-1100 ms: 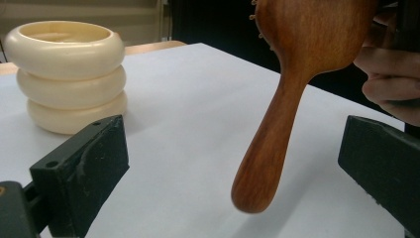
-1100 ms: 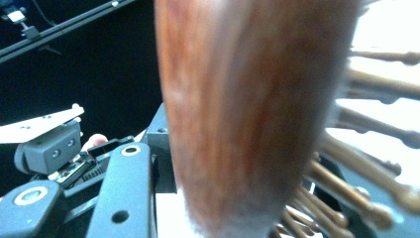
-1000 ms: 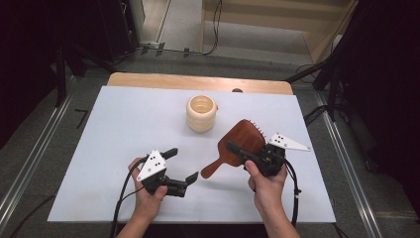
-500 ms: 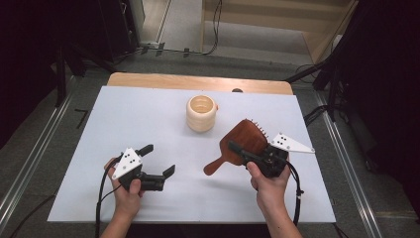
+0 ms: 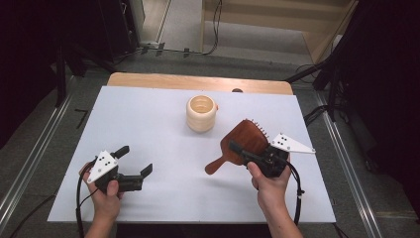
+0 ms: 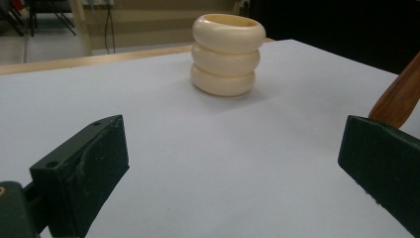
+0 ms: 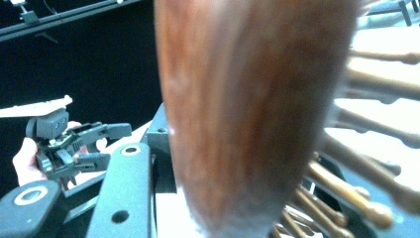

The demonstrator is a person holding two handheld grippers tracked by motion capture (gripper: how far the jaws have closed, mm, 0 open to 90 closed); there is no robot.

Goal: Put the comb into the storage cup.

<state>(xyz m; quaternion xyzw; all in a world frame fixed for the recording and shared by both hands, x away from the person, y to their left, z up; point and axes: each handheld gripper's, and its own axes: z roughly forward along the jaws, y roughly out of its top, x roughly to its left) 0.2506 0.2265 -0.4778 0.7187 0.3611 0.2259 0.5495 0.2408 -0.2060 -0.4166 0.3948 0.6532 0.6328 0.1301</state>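
Evidently the right gripper (image 5: 247,149) clamps the wooden hairbrush (image 5: 243,141) aloft for handling, while the left gripper (image 5: 134,160), gaping empty, waits nearby.

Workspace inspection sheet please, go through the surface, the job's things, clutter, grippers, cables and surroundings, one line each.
Surface: white table top, with a wooden edge strip at the far side.
Job's things: wooden hairbrush clamped at its head, lifted and tilted, bristles facing away from the person; cream ribbed cup upright mid-table, standing alone.
Clutter: nothing seen.
Grippers: right gripper shut on the hairbrush; left gripper open, holding nothing, low over the near left of the table.
Cables: one black cable trails from the left gripper, another from the right, both running off the near edge.
Surroundings: grey floor, metal rails at both sides, dark stands and floor cables beyond the far edge.
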